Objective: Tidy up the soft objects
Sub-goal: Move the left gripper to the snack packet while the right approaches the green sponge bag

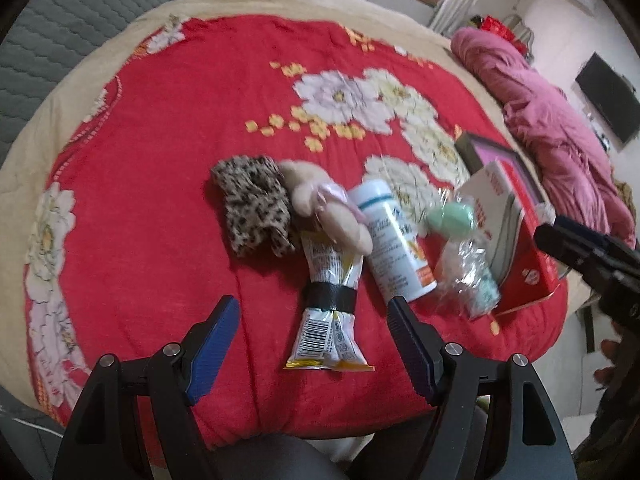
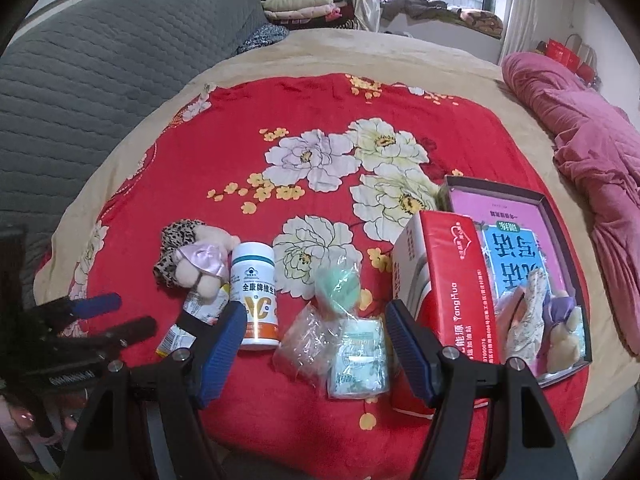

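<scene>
A leopard-print scrunchie (image 1: 254, 206) and a small cream plush toy (image 1: 328, 208) lie on the red flowered blanket (image 1: 160, 160). The plush rests on a snack pouch bound with a black band (image 1: 330, 300). My left gripper (image 1: 314, 312) is open and empty, hovering just before the pouch. My right gripper (image 2: 314, 316) is open and empty above a tissue pack in clear plastic (image 2: 358, 354) and a green sponge (image 2: 338, 286). An open box (image 2: 560, 216) holds another plush toy (image 2: 562, 336) and a glove-like fabric piece.
A white vitamin bottle (image 2: 256, 300) lies between the plush (image 2: 204, 268) and the tissues. A red carton (image 2: 460, 280) stands beside the box. A pink quilt (image 2: 592, 140) lies at the right, a grey headboard (image 2: 80, 100) at the left.
</scene>
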